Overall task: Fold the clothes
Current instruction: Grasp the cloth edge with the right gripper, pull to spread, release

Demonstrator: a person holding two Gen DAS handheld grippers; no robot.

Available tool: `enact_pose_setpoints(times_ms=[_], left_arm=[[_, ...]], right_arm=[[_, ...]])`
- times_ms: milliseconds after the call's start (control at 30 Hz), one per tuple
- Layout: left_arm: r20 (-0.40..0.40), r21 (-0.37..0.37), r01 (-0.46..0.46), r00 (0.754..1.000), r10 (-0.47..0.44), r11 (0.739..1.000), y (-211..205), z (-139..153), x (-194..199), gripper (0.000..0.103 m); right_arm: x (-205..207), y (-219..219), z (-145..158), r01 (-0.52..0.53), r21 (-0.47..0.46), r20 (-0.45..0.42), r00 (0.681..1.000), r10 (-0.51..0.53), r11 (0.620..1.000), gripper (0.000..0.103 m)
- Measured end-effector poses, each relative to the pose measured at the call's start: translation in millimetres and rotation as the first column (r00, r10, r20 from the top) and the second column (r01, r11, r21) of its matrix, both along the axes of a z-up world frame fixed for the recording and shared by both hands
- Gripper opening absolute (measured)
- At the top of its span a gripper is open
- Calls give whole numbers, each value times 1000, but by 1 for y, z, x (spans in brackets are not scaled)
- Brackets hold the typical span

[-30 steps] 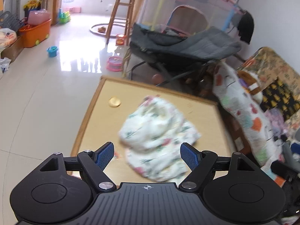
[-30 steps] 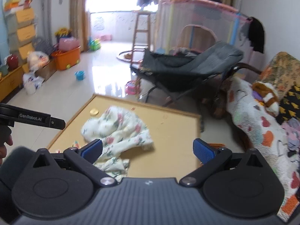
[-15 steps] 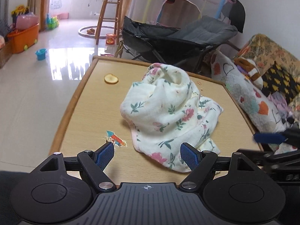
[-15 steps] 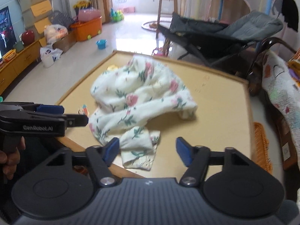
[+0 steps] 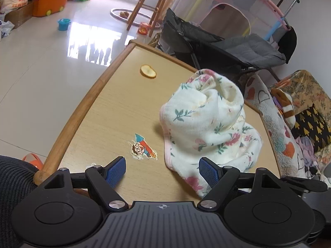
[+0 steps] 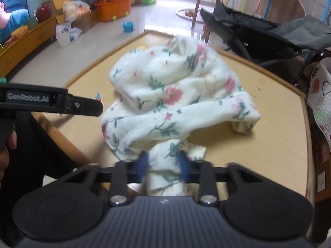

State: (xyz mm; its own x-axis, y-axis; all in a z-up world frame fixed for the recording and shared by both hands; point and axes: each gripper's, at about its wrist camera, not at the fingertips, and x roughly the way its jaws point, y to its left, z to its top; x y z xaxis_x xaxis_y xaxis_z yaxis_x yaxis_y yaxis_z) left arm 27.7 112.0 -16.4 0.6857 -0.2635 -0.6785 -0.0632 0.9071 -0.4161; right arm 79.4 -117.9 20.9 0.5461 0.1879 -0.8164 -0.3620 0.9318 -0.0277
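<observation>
A white garment with a pink and green flower print (image 5: 206, 119) lies bunched in a heap on the low wooden table (image 5: 107, 111). My left gripper (image 5: 162, 168) hangs open over the table's near edge, and its right pad (image 5: 208, 173) overlaps the garment's near hem. From the right wrist view the garment (image 6: 171, 86) fills the middle. My right gripper (image 6: 163, 164) is closing, and its blurred blue pads press a near flap of the garment from both sides. One finger of the left gripper (image 6: 82, 105) reaches in from the left.
A cartoon sticker (image 5: 142, 147) and a round yellowish slice (image 5: 148, 71) lie on the table left of the garment. A dark folding chair (image 5: 238, 47) stands behind the table and a sofa with a heart-print blanket (image 5: 277, 128) to the right. Toys and bins line the far floor.
Both grippers came down close to the table and the garment. The right jaws went from wide apart to narrow around the garment's near flap. The left jaws kept their width.
</observation>
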Motion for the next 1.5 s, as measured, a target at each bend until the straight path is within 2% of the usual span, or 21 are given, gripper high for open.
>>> enact_pose_setpoints(times_ms=[33,133,333,433,633,800,967,1133,1300,1500], left_arm=[[-5,-2,0,1000,0,1000,-1,-2,2,79],[-15,-12,-22,1000,22,1000,1,-5,3,79],[-7,-13,-40,999,40,999,-2,-7,5,79],[-2,3,-18,1000,18,1000,-8,-6,7,79],[27,30,23,999,-24,999,-16,-3,5,79],[39,62,59,997,-61,996,-24,-2,4,79],[56,99,55,997,-60,994,-27,-3,-1,79],[67,99,51,996,-58,994,-24,-2,-5,79],[70,99,69,995,-76,993,-25,-1,-5,79],[115,98,158,979,-168,983,-37,4,-3,79]], right_arm=[[0,0,0,-2,11,-3,1000,2,1000,13],[-3,-4,2,-5,27,-2,1000,5,1000,8],[-17,-33,30,26,58,25,999,-28,998,7],[-19,-54,44,51,45,41,998,-52,998,7],[-4,-103,54,143,-50,57,989,-140,989,7],[21,-129,44,190,-75,42,981,-187,979,7],[40,-127,21,201,-104,28,980,-199,974,7],[49,-126,-6,190,-129,-11,981,-193,973,7],[47,-130,-9,181,-103,13,984,-180,978,8],[42,-145,-7,190,-34,31,982,-189,981,13]])
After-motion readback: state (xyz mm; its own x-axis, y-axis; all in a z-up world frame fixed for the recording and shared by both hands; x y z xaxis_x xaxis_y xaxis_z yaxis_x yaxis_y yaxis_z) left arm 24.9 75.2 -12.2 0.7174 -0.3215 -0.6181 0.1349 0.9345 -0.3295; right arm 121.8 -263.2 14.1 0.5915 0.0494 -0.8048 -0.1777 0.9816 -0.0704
